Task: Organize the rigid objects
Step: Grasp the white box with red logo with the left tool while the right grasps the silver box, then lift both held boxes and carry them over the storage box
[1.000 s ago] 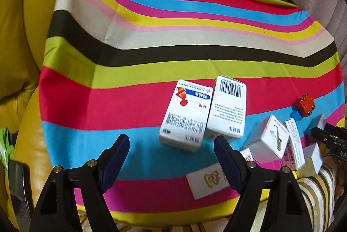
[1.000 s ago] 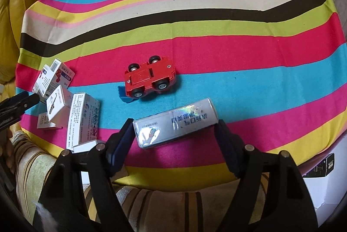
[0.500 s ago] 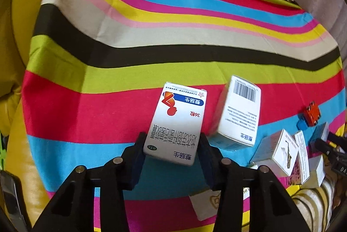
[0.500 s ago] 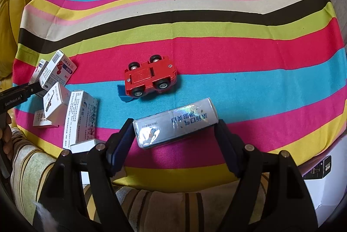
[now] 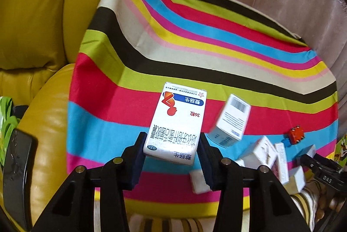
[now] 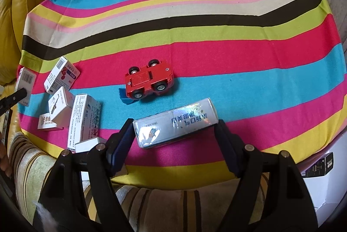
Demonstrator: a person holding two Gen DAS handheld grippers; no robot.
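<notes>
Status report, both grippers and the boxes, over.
Left gripper shut on white medicine box, lifted off the striped cloth. Right gripper open around silver box. Red toy car lies just beyond, wheels up.

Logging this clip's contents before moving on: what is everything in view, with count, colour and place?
medicine box: 1, white with red logo, clamped in left gripper
other cartons: 5, white, clustered at cloth's left side
silver box: 1, between right gripper's fingers
toy car: 1, red, upside down, mid-cloth
striped cloth: 1, multicolour, under everything
sofa: 1, yellow, left of cloth
left gripper: 1, black, shut
right gripper: 1, black, open
</notes>
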